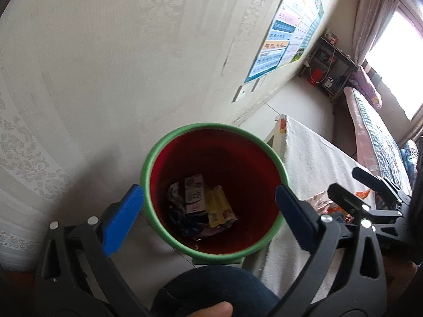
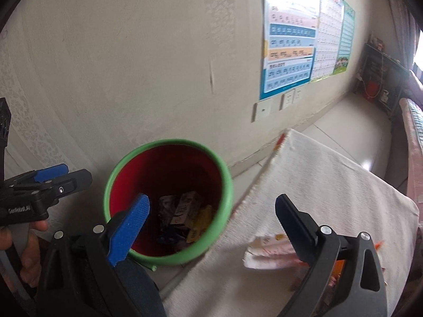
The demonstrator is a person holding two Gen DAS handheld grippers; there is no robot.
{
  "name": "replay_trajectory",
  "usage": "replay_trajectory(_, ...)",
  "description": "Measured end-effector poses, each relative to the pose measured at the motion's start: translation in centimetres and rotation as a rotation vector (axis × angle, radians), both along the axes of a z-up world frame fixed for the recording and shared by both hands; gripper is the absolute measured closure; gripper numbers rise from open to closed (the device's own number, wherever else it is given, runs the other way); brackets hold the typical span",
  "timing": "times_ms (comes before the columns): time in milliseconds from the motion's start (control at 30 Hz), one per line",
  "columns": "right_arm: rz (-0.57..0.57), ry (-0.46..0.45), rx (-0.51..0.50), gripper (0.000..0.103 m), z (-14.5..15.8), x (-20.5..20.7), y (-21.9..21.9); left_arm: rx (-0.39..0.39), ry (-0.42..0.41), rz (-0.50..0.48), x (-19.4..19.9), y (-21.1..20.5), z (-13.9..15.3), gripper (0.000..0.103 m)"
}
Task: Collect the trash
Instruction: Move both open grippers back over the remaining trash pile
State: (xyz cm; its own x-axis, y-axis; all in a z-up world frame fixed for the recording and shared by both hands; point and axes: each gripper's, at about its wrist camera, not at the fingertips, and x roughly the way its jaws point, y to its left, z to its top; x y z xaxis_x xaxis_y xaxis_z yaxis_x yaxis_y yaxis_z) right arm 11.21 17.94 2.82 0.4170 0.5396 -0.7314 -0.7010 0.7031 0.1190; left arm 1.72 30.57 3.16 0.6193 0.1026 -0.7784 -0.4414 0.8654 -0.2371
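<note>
Here both grippers stand wide and empty: the left gripper [image 1: 208, 211] over the green-rimmed red plastic bin [image 1: 148, 163] holding cartons and wrappers, the right gripper [image 2: 211, 219] between the bin and the towel-covered table [image 2: 330, 174]. The pink-and-white crinkled wrapper [image 2: 267, 253] lies near the table edge; a clumsy grab could push it off.

The trash bin [image 1: 214, 129] is round, red inside with a green rim, and stands upright on the floor beside the wall. At its bottom lie a white carton [image 1: 194, 194], yellow wrappers [image 1: 219, 207] and some dark crumpled wrappers [image 1: 175, 203].
</note>
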Motion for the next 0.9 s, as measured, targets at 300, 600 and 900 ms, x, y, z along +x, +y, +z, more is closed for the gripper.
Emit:
replay_trajectory(300,-0.082,-0.002,-0.011,0.007,0.4,-0.3,-6.3,-0.019,-0.006,-0.104,2.1,-4.9,-0.4,0.005)
replay_trajectory(600,-0.227,0.021,-0.026,0.007,-0.2,-0.1,-15.6,-0.032,0.001,-0.251,4.0,-11.7,-1.1,0.005)
replay_trajectory(900,-0.401,0.053,-0.089,0.007,-2.5,0.6,-25.4,-0.031,0.020,-0.382,6.1,-17.8,-1.8,0.005)
